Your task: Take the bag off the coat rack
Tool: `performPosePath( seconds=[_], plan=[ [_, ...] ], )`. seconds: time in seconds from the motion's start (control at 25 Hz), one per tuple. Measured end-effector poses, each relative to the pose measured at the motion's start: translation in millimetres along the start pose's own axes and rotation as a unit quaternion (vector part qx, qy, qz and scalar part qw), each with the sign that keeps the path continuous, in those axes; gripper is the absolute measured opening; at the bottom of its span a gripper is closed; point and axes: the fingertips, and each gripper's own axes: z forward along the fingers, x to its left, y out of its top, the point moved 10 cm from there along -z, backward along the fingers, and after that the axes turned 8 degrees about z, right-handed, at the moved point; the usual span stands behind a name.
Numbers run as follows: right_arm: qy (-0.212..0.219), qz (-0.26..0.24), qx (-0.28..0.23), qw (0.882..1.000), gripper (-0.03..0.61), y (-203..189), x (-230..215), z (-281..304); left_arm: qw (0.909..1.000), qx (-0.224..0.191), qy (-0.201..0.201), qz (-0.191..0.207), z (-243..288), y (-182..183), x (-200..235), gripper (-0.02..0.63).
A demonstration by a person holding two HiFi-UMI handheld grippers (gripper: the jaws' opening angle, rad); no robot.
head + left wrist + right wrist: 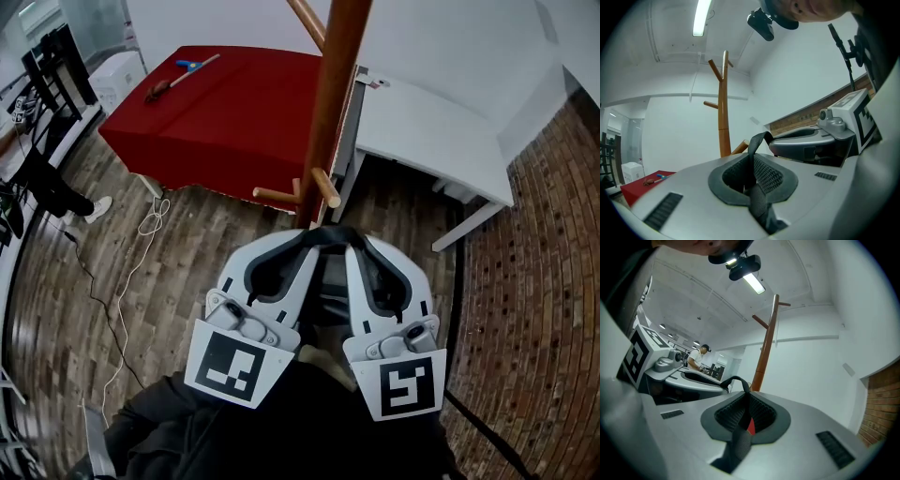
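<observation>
Pinched by my left gripper [752,177] and right gripper [744,417], the bag strap [756,140] was set to lift off the coat rack [330,112].

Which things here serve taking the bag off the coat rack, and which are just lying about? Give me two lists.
For the job:
- coat rack
- black strap, clamped in the left hand-held gripper and the right hand-held gripper

Lying about:
- red table with small tools on it
- white table
- white cable on the floor
</observation>
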Motion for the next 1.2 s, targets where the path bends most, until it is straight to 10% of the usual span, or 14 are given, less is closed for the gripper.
performPosePath(
  seconds=[0.68,1.2],
  plan=[
    [-0.153,0.027,0.008,0.988,0.034,-20,2,-84,0.99,-0.012,-0.139,-0.024,11,3,-59,0.037],
    [-0.319,0.016,0.015,0.948,0.034,-23,0,-223,0.9547,-0.056,-0.291,-0.031,16,38,-174,0.037]
  ],
)
